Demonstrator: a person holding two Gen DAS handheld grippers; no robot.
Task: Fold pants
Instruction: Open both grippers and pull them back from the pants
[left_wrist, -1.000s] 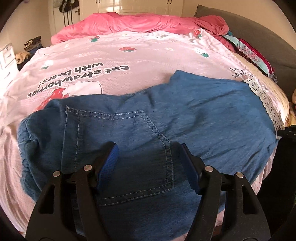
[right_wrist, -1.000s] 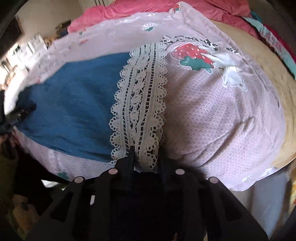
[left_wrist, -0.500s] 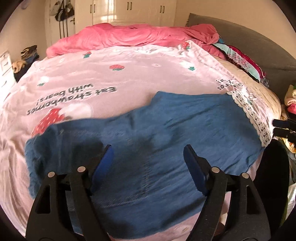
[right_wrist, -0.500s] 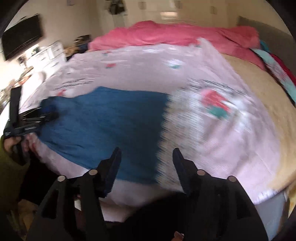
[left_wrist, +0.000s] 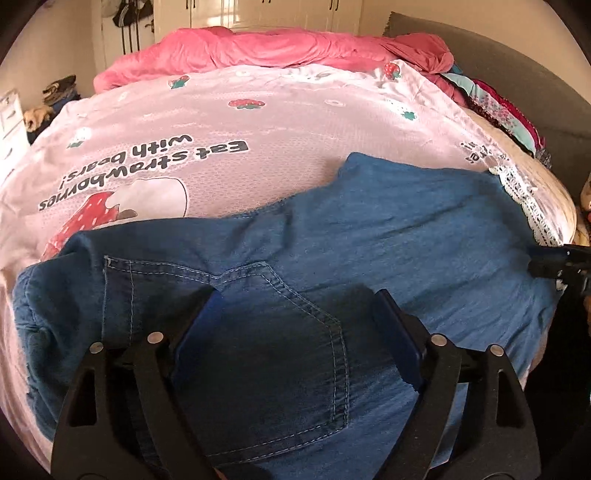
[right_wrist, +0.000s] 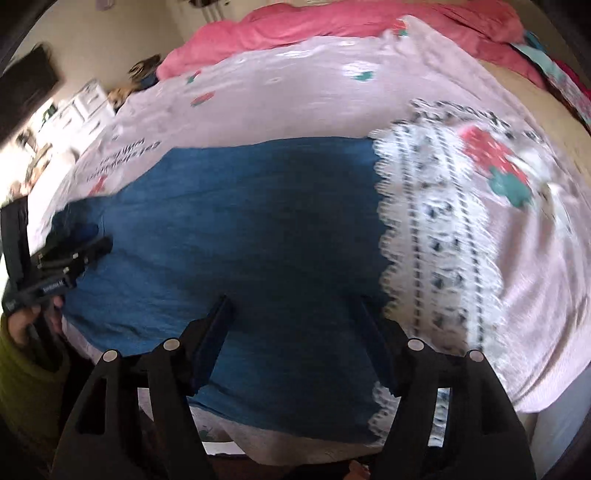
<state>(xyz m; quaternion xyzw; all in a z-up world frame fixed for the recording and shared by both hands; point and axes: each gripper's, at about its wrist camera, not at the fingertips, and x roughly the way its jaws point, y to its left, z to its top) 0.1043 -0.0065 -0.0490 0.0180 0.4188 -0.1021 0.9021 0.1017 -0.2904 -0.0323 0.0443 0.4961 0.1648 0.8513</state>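
The blue denim pants (left_wrist: 332, 266) lie spread across the near edge of the bed, on top of a pink strawberry-print bedsheet (left_wrist: 229, 122) bearing the words "Eat strawberries with bears!". In the left wrist view, the waist end of the pants is bunched at the left, and a stitched back pocket (left_wrist: 266, 354) faces up near the middle. The left claw (left_wrist: 297, 332) hovers just over that pocket with its jaws spread wide and nothing between its blue-padded fingers (left_wrist: 199, 328). To the right, the leg end of the pants runs toward a white lace trim (left_wrist: 524, 199) on the sheet, and the tip of the other tool shows at the far right edge. A rumpled pink duvet (left_wrist: 266, 48) lies along the far side of the bed, with a grey headboard (left_wrist: 517, 74) to its right. In the right wrist view, which is blurred, the left claw appears at the far left with the person's hand (right_wrist: 22, 321) gripping its handle. The pants fill the middle of this view, and the right claw (right_wrist: 295, 325) hangs above their leg end, jaws wide apart and holding nothing, its right finger near the lace trim (right_wrist: 432, 236). Whether its fingers touch the cloth cannot be told.
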